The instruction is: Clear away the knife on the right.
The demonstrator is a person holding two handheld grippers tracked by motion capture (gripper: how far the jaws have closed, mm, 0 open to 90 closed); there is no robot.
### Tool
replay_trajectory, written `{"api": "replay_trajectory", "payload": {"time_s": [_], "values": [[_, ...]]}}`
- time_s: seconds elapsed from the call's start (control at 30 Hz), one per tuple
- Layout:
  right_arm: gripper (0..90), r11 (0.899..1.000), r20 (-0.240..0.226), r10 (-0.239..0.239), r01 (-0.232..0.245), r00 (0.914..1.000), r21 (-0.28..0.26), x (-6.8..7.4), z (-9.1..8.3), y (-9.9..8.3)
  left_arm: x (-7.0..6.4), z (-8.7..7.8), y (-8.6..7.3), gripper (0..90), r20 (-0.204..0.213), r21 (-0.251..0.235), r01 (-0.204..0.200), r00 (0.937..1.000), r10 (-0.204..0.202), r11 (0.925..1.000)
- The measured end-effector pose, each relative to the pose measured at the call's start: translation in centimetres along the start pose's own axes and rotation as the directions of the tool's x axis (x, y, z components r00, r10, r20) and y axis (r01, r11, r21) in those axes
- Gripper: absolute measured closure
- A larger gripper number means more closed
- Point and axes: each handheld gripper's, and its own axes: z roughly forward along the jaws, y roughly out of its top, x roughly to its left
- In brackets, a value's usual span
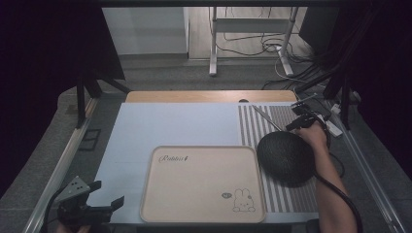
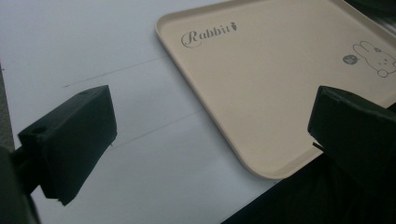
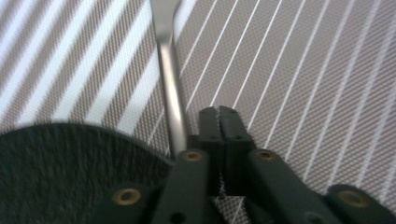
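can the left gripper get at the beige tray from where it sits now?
Probably yes. The left gripper sits open at the table's near left corner, and the tray lies just ahead of its jaws with only bare white mat between. The dark bowl sits off the tray's far side.

Thin silver metal utensil (image 3: 168,88): far end cut off by top edge, near end hidden behind the round dark textured bowl (image 3: 70,172). Beige rectangular rabbit-print tray (image 2: 280,84): far corner cropped by frame edge.

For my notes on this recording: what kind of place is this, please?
Probably a lab or workshop recording station, not a home: the table is laid with a tray and striped placemat, while loose cables lie beyond on the floor.
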Motion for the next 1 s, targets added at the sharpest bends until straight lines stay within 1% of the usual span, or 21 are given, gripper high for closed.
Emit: {"api": "replay_trajectory", "payload": {"time_s": [0.07, 0.13, 0.17, 0.2, 0.23, 0.33, 0.4, 0.43, 0.5, 0.57, 0.63, 0.67, 0.73, 0.77, 0.8, 0.87, 0.93, 0.97, 1.0], "values": [[76.9, 0.999, 0.012, 0.005, -0.005, 0.9999, -0.038, 0.0, -0.5, 0.3, 0.0, 0.0, 0.0, 1.5, 0.0, 0.0, 0.0, 1.0, 0.0, 1.0], [63.5, 0.998, 0.017, 0.007, -0.006, 0.9998, -0.06, 0.3, -0.8, 0.6, 0.0, 0.0, 0.0, 1.5, 0.0, -0.001, 0.0, 1.0, 0.0, 1.0], [56.3, 0.998, 0.009, 0.005, -0.004, 1.0, -0.059, 0.4, -0.8, 0.8, 0.0, 0.0, 0.0, 1.5, 0.0, -0.001, 0.0, 1.0, 0.0, 1.0], [49.6, 0.998, 0.012, 0.0, 0.001, 0.9999, -0.06, 0.6, -0.8, 1.0, 0.0, 0.0, 0.0, 1.5, 0.001, -0.001, 0.0, 1.0, 0.0, 1.0], [44.8, 0.998, 0.024, -0.007, 0.008, 0.9997, -0.064, 0.8, -0.7, 1.2, 0.0, 0.0, 0.0, 1.5, 0.001, -0.001, 0.0, 1.0, 0.0, 1.0], [24.7, 0.998, 0.037, -0.015, 0.017, 0.9992, -0.056, 1.5, -0.4, 1.8, 0.0, 0.0, 0.0, 1.5, 0.001, -0.001, 0.001, 1.0, -0.001, 1.0], [13.3, 0.997, 0.065, -0.044, 0.048, 0.9969, -0.057, 2.1, -0.2, 2.1, 0.0, 0.0, 0.0, 1.5, 0.002, -0.002, 0.001, 1.0, -0.001, 1.0], [8.6, 0.997, 0.08, -0.049, 0.053, 0.9956, -0.05, 2.3, 0.0, 2.3, 0.0, 0.0, 0.0, 1.5, 0.002, -0.002, 0.002, 1.0, -0.002, 1.0], [0.7, 0.998, 0.084, -0.046, 0.049, 0.9954, -0.035, 2.8, 0.3, 2.7, 0.0, 0.0, 0.0, 1.5, 0.002, -0.003, 0.002, 1.0, -0.002, 1.0], [0.0, 0.999, 0.075, -0.024, 0.026, 0.9969, -0.029, 3.2, 0.5, 3.0, 0.0, 0.0, 0.0, 1.5, 0.002, -0.003, 0.003, 1.0, -0.003, 1.0], [0.0, 0.999, 0.067, -0.018, 0.02, 0.9976, -0.031, 3.4, 0.8, 3.2, 0.1, 0.0, 0.0, 1.5, 0.002, -0.003, 0.003, 1.0, -0.003, 1.0], [0.0, 0.999, 0.064, -0.026, 0.028, 0.9976, -0.024, 3.5, 0.9, 3.2, 0.1, 0.0, 0.0, 1.5, 0.002, -0.003, 0.004, 1.0, -0.004, 1.0], [0.0, 0.999, 0.08, -0.032, 0.034, 0.9963, -0.017, 3.6, 1.4, 3.3, 0.1, -0.1, -0.1, 1.5, 0.002, -0.004, 0.004, 1.0, -0.004, 1.0], [0.0, 0.999, 0.074, -0.044, 0.044, 0.9963, -0.01, 3.6, 1.5, 3.3, 0.1, -0.1, -0.1, 1.5, 0.002, -0.004, 0.003, 1.0, -0.003, 1.0], [0.0, 0.999, 0.079, -0.046, 0.046, 0.9958, 0.006, 3.6, 1.9, 3.2, 0.1, -0.1, -0.1, 1.5, 0.002, -0.004, 0.004, 1.0, -0.004, 1.0], [0.4, 0.999, 0.099, -0.048, 0.046, 0.9939, 0.018, 3.4, 2.5, 3.0, 0.1, -0.1, 0.0, 1.5, 0.002, -0.003, 0.003, 1.0, -0.003, 1.0], [3.1, 0.999, 0.092, -0.025, 0.023, 0.9954, 0.024, 3.1, 3.0, 2.7, 0.0, 0.0, 0.0, 1.5, 0.002, -0.003, 0.003, 1.0, -0.003, 1.0], [7.6, 1.0, 0.086, -0.021, 0.019, 0.9961, 0.023, 2.9, 3.2, 2.6, 0.0, 0.0, 0.0, 1.5, 0.002, -0.003, 0.002, 1.0, -0.002, 1.0], [11.6, 0.999, 0.085, -0.027, 0.024, 0.996, 0.029, 2.8, 3.3, 2.5, 0.0, 0.0, 0.0, 1.5, 0.002, -0.002, 0.002, 1.0, -0.002, 1.0]]}}
